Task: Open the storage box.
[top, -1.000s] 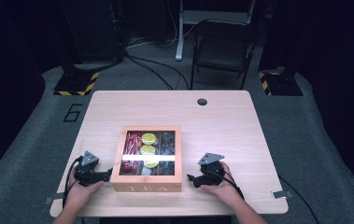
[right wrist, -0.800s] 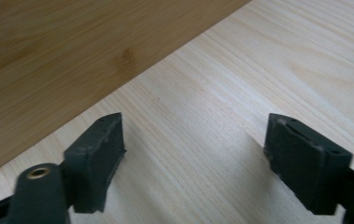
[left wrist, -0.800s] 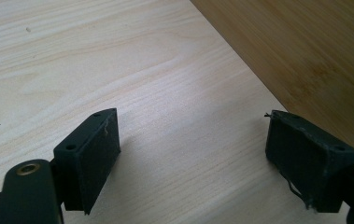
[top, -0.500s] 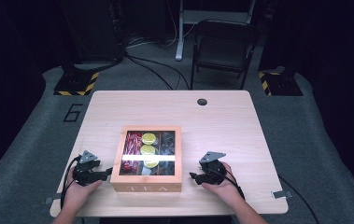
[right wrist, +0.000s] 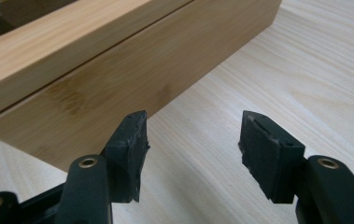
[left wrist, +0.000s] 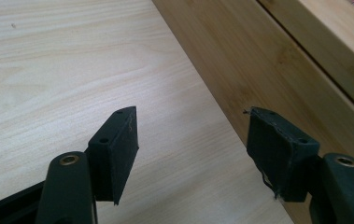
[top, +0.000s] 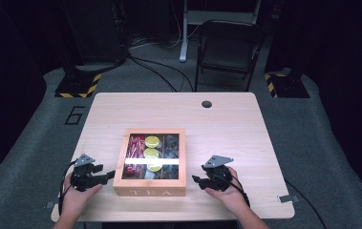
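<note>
"TEA" is lettered on the front wall of the wooden tea box [top: 150, 192], which sits near the table's [top: 226, 124] front edge between both grippers. Its windowed lid is shut; through the glare, red packets and what look like yellow-green rounds show inside. The left gripper [top: 108, 177] and the right gripper [top: 195, 179] flank it, jaws parted around nothing, having just been narrowing
</note>
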{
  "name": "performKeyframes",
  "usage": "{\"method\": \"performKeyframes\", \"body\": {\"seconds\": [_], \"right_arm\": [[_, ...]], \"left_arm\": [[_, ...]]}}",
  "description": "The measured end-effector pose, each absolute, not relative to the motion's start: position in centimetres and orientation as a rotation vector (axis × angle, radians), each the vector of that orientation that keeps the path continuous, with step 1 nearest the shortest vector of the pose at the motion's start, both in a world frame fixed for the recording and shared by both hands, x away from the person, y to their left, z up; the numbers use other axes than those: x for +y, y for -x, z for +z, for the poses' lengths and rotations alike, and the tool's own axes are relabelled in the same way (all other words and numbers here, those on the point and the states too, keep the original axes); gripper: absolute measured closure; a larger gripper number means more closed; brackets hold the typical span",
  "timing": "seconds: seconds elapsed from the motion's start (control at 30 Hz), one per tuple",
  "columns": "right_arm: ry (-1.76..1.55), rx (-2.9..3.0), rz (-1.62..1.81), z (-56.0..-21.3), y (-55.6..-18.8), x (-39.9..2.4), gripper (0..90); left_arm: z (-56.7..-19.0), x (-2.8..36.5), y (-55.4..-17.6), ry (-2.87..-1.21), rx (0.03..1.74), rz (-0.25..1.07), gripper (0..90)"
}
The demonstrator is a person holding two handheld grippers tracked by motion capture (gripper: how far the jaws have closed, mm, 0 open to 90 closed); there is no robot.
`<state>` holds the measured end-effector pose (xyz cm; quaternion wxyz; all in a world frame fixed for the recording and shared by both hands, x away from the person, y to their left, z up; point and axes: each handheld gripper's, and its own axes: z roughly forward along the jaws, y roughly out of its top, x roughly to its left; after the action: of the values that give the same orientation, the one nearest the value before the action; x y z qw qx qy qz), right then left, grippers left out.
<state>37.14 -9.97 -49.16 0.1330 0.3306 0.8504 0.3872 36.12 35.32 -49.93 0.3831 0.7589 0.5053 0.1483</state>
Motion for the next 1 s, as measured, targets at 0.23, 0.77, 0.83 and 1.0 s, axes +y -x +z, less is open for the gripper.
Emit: {"method": "performKeyframes", "body": {"seconds": [0.23,0.77,0.83,1.0], "right_arm": [[-0.95,2.457,1.159,-48.8,-36.6,-9.7,41.6],[-0.946,2.409,1.232,-47.0,-35.3,-9.7,42.2],[-0.94,2.404,1.255,-46.6,-35.1,-9.7,42.4],[-0.909,2.4,1.257,-46.0,-34.6,-9.3,42.5]], "left_arm": [[-49.0,35.1,-35.4,-1.926,1.269,0.395,34.1],[-46.8,35.1,-34.0,-1.894,1.213,0.411,37.9],[-46.4,35.0,-33.7,-1.896,1.198,0.427,38.0],[-45.6,35.0,-33.3,-1.867,1.181,0.407,37.1]]}}
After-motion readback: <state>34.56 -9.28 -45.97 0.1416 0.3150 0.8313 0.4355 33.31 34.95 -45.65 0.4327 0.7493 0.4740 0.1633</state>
